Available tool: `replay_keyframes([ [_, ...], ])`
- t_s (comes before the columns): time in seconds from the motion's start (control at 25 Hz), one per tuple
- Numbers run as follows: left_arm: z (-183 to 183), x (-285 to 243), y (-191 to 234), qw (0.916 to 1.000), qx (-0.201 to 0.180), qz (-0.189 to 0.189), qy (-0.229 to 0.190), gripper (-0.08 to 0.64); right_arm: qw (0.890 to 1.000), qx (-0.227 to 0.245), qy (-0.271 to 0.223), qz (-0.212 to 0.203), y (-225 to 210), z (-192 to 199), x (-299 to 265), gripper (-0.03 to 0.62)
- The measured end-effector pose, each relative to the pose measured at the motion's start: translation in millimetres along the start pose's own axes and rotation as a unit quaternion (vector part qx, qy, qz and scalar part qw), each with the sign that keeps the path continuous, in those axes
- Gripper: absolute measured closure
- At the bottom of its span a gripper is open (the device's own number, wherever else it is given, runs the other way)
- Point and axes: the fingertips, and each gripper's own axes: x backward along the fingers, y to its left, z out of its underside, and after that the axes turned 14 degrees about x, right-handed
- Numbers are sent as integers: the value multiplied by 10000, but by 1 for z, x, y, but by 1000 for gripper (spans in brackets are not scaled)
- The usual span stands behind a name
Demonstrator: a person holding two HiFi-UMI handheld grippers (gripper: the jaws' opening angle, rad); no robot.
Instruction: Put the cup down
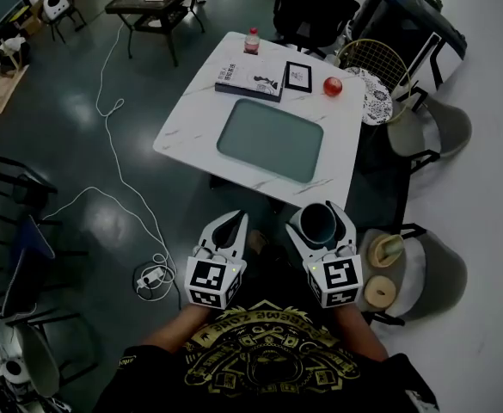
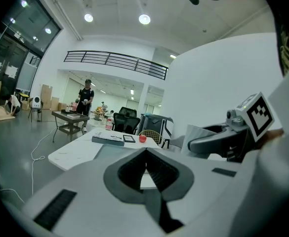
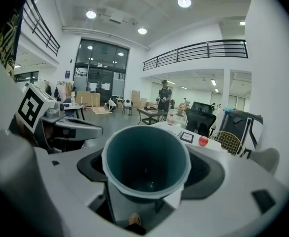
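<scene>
A cup with a pale outside and a dark teal inside stands upright between the jaws of my right gripper, which is shut on it. In the right gripper view the cup fills the middle and looks empty. It hangs in the air just short of the near edge of the white table. My left gripper is level with it to the left, shut with nothing in it; in its own view the left gripper has its tips touching.
On the table lie a grey-green mat, a book, a small black frame, a red apple and a bottle. Chairs stand to the right. A white cable trails over the floor at left.
</scene>
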Motion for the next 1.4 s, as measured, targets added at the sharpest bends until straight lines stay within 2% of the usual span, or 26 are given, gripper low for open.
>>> replay_keyframes([
  [0.6, -23, -79, 17, 9982, 151, -568, -63, 549, 9986, 97, -82, -506, -63, 1, -76, 204],
  [1.12, -42, -136, 41, 9924, 135, -1208, -168, 549, 9907, 386, -374, -1252, -96, -10, -160, 204],
  [1.4, -42, -154, 61, 9869, 118, -1601, -146, 549, 9860, 462, -353, -1564, -104, 2, -200, 204],
])
